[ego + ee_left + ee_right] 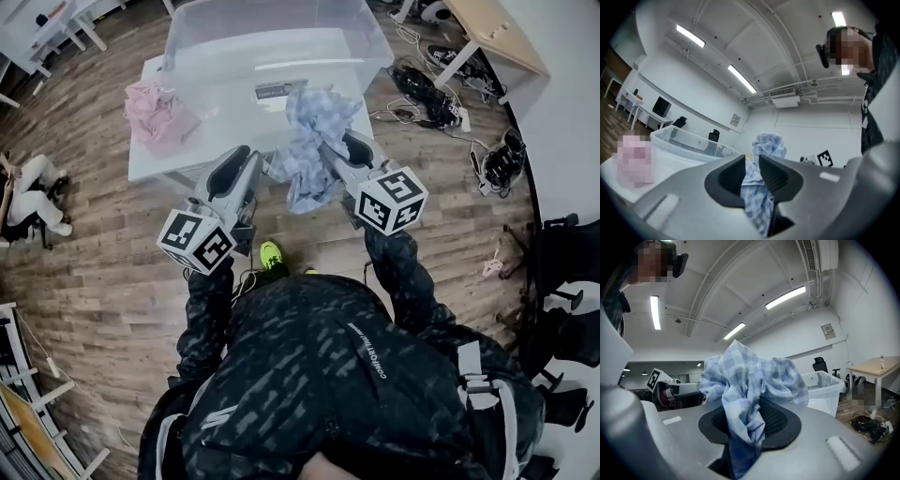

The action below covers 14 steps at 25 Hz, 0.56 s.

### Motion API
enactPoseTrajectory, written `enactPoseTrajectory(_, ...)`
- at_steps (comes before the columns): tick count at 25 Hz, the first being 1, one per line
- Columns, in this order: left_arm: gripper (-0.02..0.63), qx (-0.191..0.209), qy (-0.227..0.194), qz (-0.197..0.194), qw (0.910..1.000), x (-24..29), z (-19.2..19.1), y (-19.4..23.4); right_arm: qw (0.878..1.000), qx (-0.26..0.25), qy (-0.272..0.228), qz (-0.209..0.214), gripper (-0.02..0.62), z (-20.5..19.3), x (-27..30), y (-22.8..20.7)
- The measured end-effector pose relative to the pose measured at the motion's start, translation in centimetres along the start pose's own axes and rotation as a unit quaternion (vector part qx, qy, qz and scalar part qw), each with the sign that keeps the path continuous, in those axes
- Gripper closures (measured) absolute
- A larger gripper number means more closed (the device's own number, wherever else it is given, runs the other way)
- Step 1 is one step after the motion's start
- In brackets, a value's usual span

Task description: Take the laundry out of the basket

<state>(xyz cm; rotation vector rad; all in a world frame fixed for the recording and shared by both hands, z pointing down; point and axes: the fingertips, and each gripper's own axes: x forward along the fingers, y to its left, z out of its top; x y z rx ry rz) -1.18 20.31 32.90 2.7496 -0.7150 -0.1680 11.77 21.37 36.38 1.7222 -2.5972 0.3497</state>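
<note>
A blue and white checked cloth (314, 145) hangs bunched over the near edge of the white table (211, 141), in front of the clear plastic basket (272, 42). Both grippers hold it. My left gripper (265, 167) is shut on its left side; the left gripper view shows the checked cloth (754, 187) pinched between the dark pads (774, 176). My right gripper (330, 145) is shut on its upper part, and in the right gripper view the checked cloth (747, 390) billows up out of the jaws. A pink garment (155, 112) lies on the table's left end.
The clear basket (686, 140) stands at the table's far side with a dark label showing at its base. Cables and shoes (427, 89) lie on the wooden floor to the right, beside a light wooden table (497, 28). A person sits at the far left (33, 197).
</note>
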Motion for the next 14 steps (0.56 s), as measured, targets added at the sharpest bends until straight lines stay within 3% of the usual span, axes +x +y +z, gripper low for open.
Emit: enactPoseTrajectory(14,0.52,0.0,0.007,0.005,1.0,0.2,-2.1,-4.2,1.0,-0.007,0.008,0.013,0.476,-1.6,-3.7,0.0)
